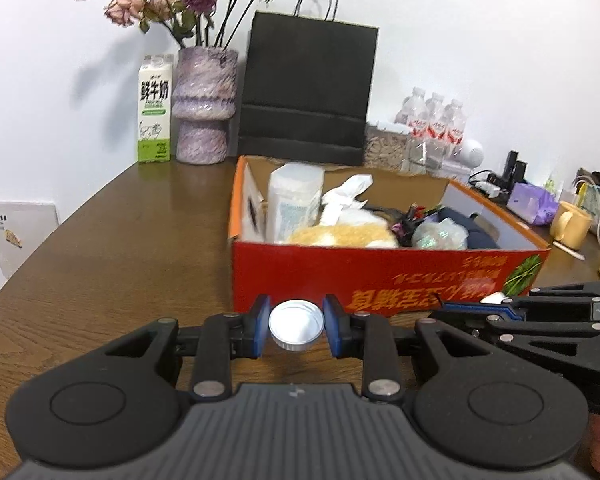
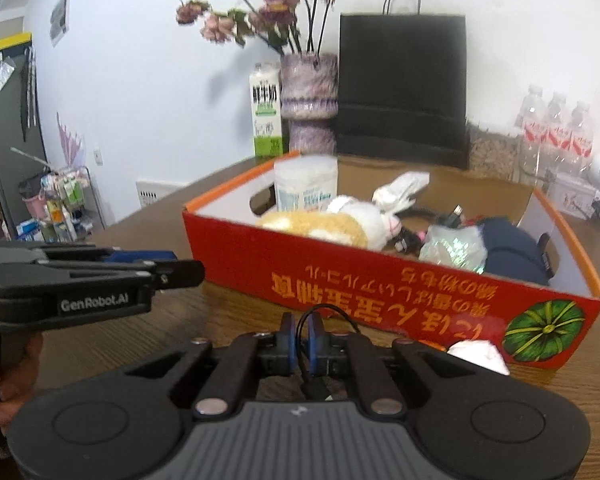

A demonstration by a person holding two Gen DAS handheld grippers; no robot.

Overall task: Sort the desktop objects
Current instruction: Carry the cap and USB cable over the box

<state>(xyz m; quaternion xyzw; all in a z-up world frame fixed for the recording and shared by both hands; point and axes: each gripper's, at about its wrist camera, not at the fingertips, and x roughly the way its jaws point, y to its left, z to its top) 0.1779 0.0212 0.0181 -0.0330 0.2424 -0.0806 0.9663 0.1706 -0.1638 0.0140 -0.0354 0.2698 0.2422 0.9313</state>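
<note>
My left gripper is shut on a white bottle cap, held above the wooden table just in front of the red cardboard box. My right gripper is shut on a thin black cable that loops up between the pads, close to the box's front wall. The box holds a plush rabbit, a white plastic container, a crumpled clear bag and a dark blue item. The left gripper shows in the right wrist view at the left.
A milk carton, a vase of dried roses and a black paper bag stand behind the box. Water bottles, a yellow mug and clutter are at the right. A white crumpled paper lies by the box's front corner.
</note>
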